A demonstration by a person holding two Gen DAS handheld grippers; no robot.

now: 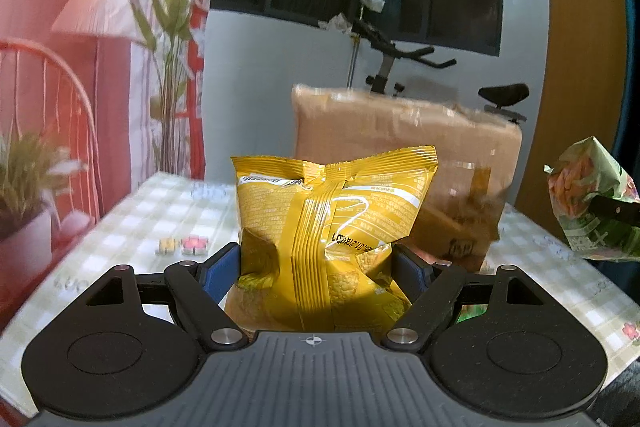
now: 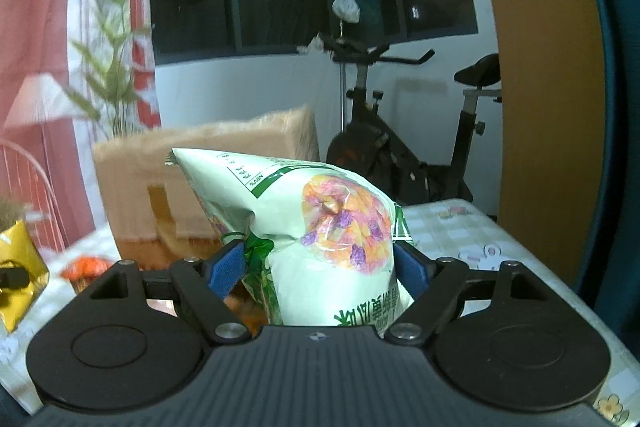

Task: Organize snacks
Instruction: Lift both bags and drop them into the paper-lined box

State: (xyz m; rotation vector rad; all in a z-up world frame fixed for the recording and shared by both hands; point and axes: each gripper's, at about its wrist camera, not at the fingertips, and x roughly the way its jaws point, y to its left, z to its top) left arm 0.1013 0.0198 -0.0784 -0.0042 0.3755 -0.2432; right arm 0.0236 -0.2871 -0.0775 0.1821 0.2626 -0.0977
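- Bags first: our left gripper (image 1: 318, 267) has its jaws closed on a yellow snack bag (image 1: 332, 223), pinched low across the body, well below the crimped top seal.
- Our right gripper (image 2: 320, 269) clamps a pale green snack bag (image 2: 316, 227) the same way, blue pads (image 2: 224, 269) pressing into its sides.
- Both bags ride above the checked tablecloth (image 1: 132, 215), in front of the cardboard box (image 1: 436, 155); we cannot tell whether either touches the table.
- Handling, as we judge it: light, air-puffed pillow packs with crushable contents. The film dents where the pads bite, so a firm squeeze risks breaking what is inside.
- Film looks glossy and slick. The yellow one is metallic with a ribbed back seam, the green one smoother with printed fruit-coloured pieces. A slip through the pads seems possible if the bags swing.
- Better hold, we think: the flat crimped seal, which is stiffer and carries no contents.
- Box is matte brown corrugated card with tape, blurred in both views; we cannot tell whether its top is open.
- Exercise bike (image 2: 404, 147) stands behind the table.
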